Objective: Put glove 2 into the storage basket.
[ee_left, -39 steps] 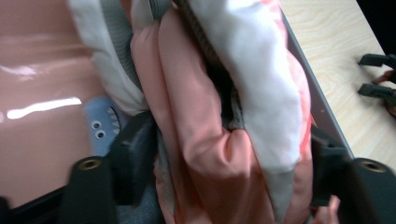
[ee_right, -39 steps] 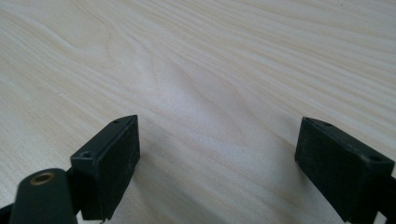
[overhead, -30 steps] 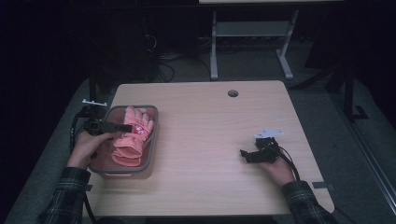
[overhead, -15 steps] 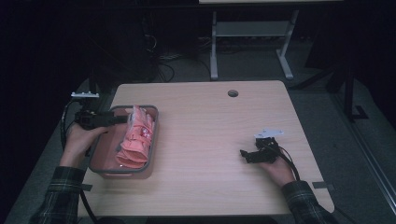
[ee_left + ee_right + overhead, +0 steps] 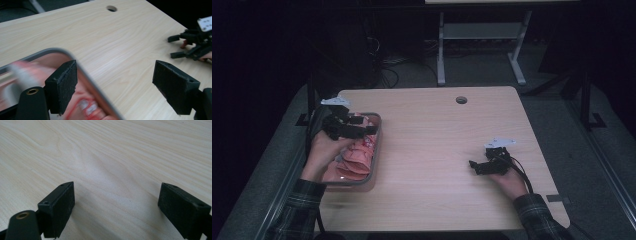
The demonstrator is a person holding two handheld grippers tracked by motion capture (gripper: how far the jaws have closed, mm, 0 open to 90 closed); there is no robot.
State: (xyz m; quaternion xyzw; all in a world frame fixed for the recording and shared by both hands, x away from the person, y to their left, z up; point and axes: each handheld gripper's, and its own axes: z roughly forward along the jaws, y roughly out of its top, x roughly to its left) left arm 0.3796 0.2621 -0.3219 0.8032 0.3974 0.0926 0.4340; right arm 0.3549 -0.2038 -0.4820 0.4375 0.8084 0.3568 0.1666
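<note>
A grey tray [image 5: 376,150] at the table's left holds soft pink and red items [image 5: 357,157]. My left gripper [image 5: 364,125] hovers over the tray's far end, pointing right, and is open with nothing in it. In the left gripper view its jaws stand wide apart astride the tray's rim [image 5: 45,53], with the pink items [image 5: 85,105] blurred below. My right gripper [image 5: 474,167] rests on the bare wood at the right, jaws toward the left, and is open. In the right gripper view it [image 5: 116,202] has only tabletop between its pads.
The wooden table [image 5: 437,135] has a round cable hole [image 5: 461,100] near its far edge. The right gripper [image 5: 192,42] shows far off in the left gripper view. Beyond the table are a dark floor, cables and a white desk frame [image 5: 482,35].
My left gripper drew left with a pink item raised, then swung right over the tray's far end. The pink item now lies lower in the tray. The right gripper stayed put.
</note>
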